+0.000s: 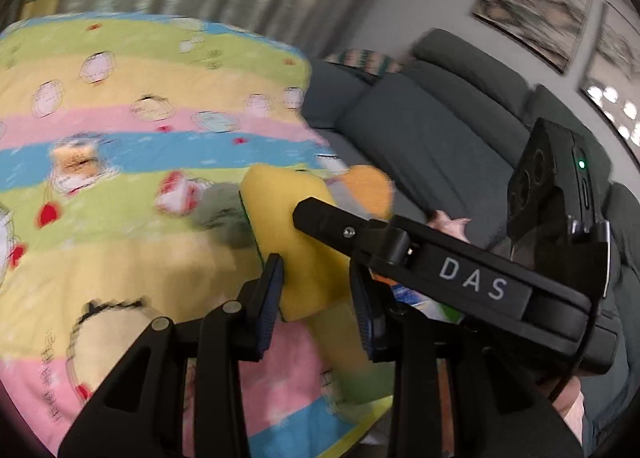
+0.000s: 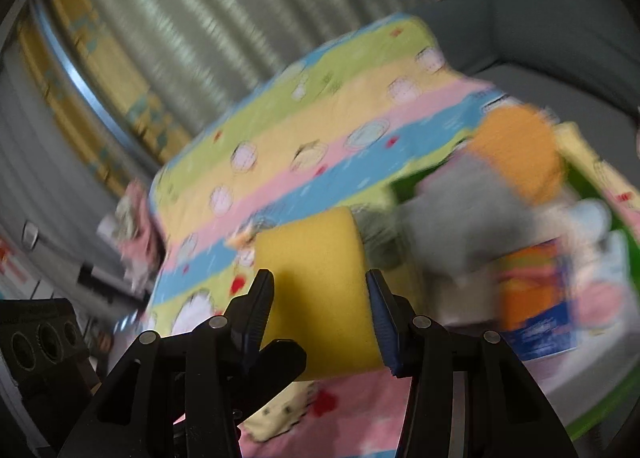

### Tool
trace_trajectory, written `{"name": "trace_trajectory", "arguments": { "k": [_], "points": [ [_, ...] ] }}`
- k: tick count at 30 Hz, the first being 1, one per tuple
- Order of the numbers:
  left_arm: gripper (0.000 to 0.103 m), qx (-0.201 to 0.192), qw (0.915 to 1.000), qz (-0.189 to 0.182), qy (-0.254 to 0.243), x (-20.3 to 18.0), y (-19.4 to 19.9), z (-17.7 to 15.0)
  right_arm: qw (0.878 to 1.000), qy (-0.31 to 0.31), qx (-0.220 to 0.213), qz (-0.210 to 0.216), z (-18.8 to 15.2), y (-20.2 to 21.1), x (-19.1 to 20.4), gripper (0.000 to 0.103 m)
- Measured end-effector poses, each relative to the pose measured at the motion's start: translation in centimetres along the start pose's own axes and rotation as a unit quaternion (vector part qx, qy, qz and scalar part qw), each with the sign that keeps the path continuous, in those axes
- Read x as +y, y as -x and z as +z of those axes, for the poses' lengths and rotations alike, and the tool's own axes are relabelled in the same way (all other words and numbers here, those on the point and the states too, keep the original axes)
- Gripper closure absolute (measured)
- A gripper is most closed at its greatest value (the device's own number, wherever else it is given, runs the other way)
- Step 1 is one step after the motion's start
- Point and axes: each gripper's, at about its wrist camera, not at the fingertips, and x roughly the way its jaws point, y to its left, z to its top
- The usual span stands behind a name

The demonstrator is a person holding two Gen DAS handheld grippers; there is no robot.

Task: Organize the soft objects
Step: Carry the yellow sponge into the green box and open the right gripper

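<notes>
You've got the yellow sponge [image 2: 320, 282] pinched between the right tongs [image 2: 322, 312], both pads pressed on its sides, and it's up off the striped blanket [image 2: 280, 145] rather than resting on it. In the left wrist view the same sponge sits between the left tongs [image 1: 316, 298] too; those fingers stand close on either side of it, but whether they press it or just bracket it, you can't tell from here. So one soft piece is in hand and not yet put down anywhere. Off to your right there's a green-walled bin [image 2: 588, 193] with an orange plush [image 2: 516, 153] and a grey plush [image 2: 460, 209] heaped in or against it, plus a boxy printed package [image 2: 536, 306] in front, all blurred. That reads as part of the sorting done, with this sponge likely bound for the same pile. A bundle of pinkish cloth [image 2: 134, 225] lies past the blanket's far edge, so more gathering probably remains after this drop
</notes>
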Motion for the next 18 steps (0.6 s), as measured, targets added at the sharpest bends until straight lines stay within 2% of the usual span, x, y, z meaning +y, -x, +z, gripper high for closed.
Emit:
{"name": "trace_trajectory", "arguments": {
  "k": [5, 9, 13, 18],
  "points": [
    [0.072, 0.023, 0.9974, -0.062, -0.029, -4.5, -3.8, 1.2, 0.997, -0.042, -0.054, -0.045, 1.7, 3.6, -5.0, 0.053],
    [0.072, 0.059, 0.9926, -0.098, -0.041, -7.7, -7.6, 1.7, 0.993, -0.060, -0.078, -0.068, 2.9, 4.6, -7.9, 0.053],
    [0.073, 0.082, 0.9904, -0.101, -0.048, -9.8, -10.1, 1.9, 0.991, -0.076, -0.078, -0.075, 3.7, 4.4, -10.1, 0.053],
    [0.077, 0.107, 0.9901, -0.074, -0.053, -10.5, -13.2, 2.0, 0.991, -0.089, -0.041, -0.092, 4.5, 1.4, -12.8, 0.053]
  ]
}}
